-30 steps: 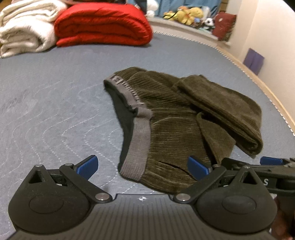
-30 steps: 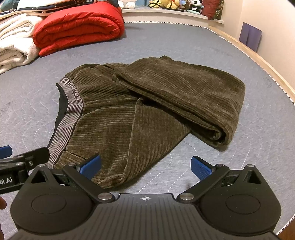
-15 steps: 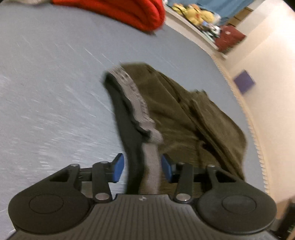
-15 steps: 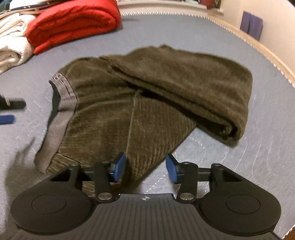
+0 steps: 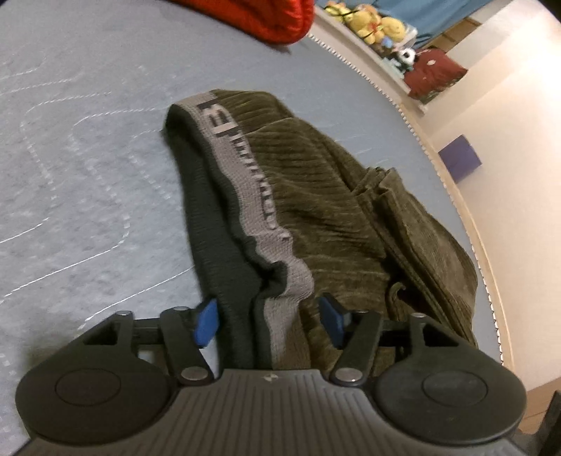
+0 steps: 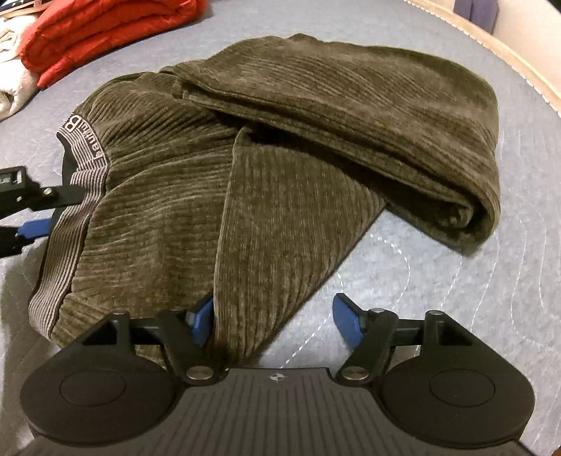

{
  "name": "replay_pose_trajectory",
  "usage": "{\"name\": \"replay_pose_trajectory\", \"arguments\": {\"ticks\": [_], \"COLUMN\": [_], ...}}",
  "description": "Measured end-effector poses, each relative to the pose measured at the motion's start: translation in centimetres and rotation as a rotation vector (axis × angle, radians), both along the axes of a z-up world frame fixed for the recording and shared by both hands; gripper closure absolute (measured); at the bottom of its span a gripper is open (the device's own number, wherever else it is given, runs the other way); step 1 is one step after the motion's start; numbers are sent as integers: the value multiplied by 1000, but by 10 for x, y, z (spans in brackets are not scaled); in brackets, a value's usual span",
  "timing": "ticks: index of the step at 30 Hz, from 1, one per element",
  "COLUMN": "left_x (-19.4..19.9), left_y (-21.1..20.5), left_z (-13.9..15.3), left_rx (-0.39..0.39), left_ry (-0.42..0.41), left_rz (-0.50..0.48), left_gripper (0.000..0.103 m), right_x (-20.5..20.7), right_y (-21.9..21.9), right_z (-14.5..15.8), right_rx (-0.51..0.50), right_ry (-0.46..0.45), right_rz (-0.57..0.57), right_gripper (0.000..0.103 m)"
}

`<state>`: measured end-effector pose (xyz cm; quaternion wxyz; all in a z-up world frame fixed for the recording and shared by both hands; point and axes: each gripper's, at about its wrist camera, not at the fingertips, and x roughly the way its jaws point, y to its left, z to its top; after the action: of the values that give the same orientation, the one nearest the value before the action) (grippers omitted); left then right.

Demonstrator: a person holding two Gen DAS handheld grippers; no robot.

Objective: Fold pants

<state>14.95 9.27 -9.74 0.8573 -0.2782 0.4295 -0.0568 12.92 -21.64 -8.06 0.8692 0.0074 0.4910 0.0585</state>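
Olive ribbed pants (image 6: pixel 280 158) lie crumpled on the grey quilted mattress (image 5: pixel 70 175), with the legs folded over to the right. Their grey waistband (image 5: pixel 238 168) runs toward my left gripper (image 5: pixel 269 321). That gripper's jaws are opening and the waistband's near end lies between the blue pads, which do not clearly press on it. In the right wrist view, the left gripper (image 6: pixel 45 210) sits at the waistband (image 6: pixel 70 217). My right gripper (image 6: pixel 274 322) is low at the pants' near edge with its jaws opening. A fabric fold rests against its left pad (image 6: pixel 201 322), and its right pad is over bare mattress.
A folded red quilt (image 6: pixel 98 31) and a white blanket (image 6: pixel 10 80) lie at the far left of the bed. The bed's pale edge (image 5: pixel 466 217) curves along the right, by a wall with a purple patch (image 5: pixel 459 163). Plush toys (image 5: pixel 371 21) sit on a far ledge.
Both grippers have dropped closer to the pants. The left one swung over to the waistband and now straddles it. Both sets of jaws narrowed from wide open, then widened a little.
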Motion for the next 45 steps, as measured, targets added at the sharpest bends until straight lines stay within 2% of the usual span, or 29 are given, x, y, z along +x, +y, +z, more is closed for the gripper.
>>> {"name": "replay_pose_trajectory", "arguments": {"ticks": [1, 2, 3, 4, 5, 7, 10, 14, 16, 19, 22, 26, 32, 35, 37, 38, 41, 42, 45], "left_x": [1, 2, 1, 1, 1, 2, -3, -20, -32, -50, -71, -102, -151, -162, -166, -168, -174, -176, -187], "left_y": [-5, -10, -13, -16, -18, -18, -15, -14, -7, 10, 31, 64, 117, 129, 136, 139, 140, 138, 124], "left_z": [0, 0, 2, 2, 3, 5, 16, 42, 57, 75, 88, 100, 108, 100, 92, 93, 115, 126, 158], "left_rx": [17, 46, 67, 87, 111, 152, 147, 174, 179, 190, 199, 254, 263, 294, 282, 302, 352, 358, 355], "left_ry": [-15, -24, -31, -35, -34, -23, -57, -139, -183, -221, -205, -169, -37, 62, 126, 156, 111, 86, 5], "left_rz": [-4, -10, -16, -15, -7, -2, -24, -45, -35, -9, 38, 104, 187, 150, 179, 211, 261, 266, 259], "left_gripper": [32, 32, 32, 37, 45, 71, 82, 85, 87, 88, 89, 89, 88, 86, 84, 83, 81, 76, 68], "right_x": [0, 0, 0, 0, 1, 0, -5, -17, -24, -36, -55, -89, -135, -155, -155, -153, -140, -127, -118], "right_y": [0, 1, 1, 1, 1, -1, -2, 3, 5, 13, 27, 57, 97, 114, 116, 114, 98, 91, 64], "right_z": [0, 1, 1, 1, 1, 3, 13, 34, 40, 49, 57, 63, 62, 53, 48, 47, 63, 75, 112], "right_rx": [7, 10, 11, 10, 10, 16, 28, 9, 13, 23, 52, 72, 81, 29, -22, -24, 56, 96, 146], "right_ry": [-3, -7, -11, -16, -19, -31, -86, -194, -214, -236, -243, -240, -196, -160, -140, -126, -87, -94, -218], "right_rz": [5, 9, 10, 7, 5, -2, 8, 62, 96, 146, 223, 391, 648, 786, 809, 797, 778, 782, 776], "right_gripper": [52, 54, 62, 67, 69, 80, 85, 87, 88, 89, 89, 90, 90, 89, 87, 86, 83, 75, 61]}}
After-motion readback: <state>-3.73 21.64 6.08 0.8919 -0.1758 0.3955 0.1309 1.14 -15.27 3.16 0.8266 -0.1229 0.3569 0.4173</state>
